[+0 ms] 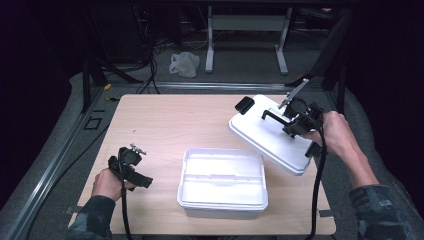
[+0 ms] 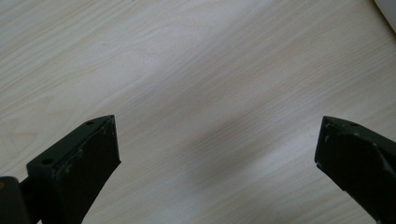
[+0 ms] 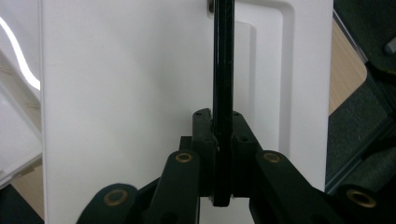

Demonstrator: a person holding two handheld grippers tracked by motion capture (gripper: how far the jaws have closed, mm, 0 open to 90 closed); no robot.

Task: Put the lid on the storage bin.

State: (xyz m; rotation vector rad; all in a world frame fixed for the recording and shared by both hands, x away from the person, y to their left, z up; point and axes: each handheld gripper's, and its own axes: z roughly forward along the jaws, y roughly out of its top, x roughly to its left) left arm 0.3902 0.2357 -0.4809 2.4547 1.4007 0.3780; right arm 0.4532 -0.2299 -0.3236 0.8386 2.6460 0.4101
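Here the white lid [image 1: 270,137] hangs tilted above the table [image 1: 165,120] at about two o'clock from the open white container [image 1: 222,182], its lower edge just beside the container's far right corner. The right gripper [image 1: 292,120] is clamped on the lid's black handle [image 3: 223,70]; in the right gripper view the jaws are pressed tight against that thin bar, with the lid's flat white top behind them. A black latch [image 1: 244,105] sticks up at the lid's eleven o'clock corner. The right hand [image 1: 335,135] comes in from four o'clock, wrist bent inward, close to the table's right edge. The container sits near the front edge, centre, with bare wood to its nine and twelve o'clock. The left gripper [image 1: 131,170] rests low at nine o'clock from the container, well apart from it, held by the left hand [image 1: 107,184]. Its jaws are spread wide over bare wood in the left gripper view, holding nothing. On the floor beyond the table's far edge lies a crumpled plastic bag [image 1: 184,64].
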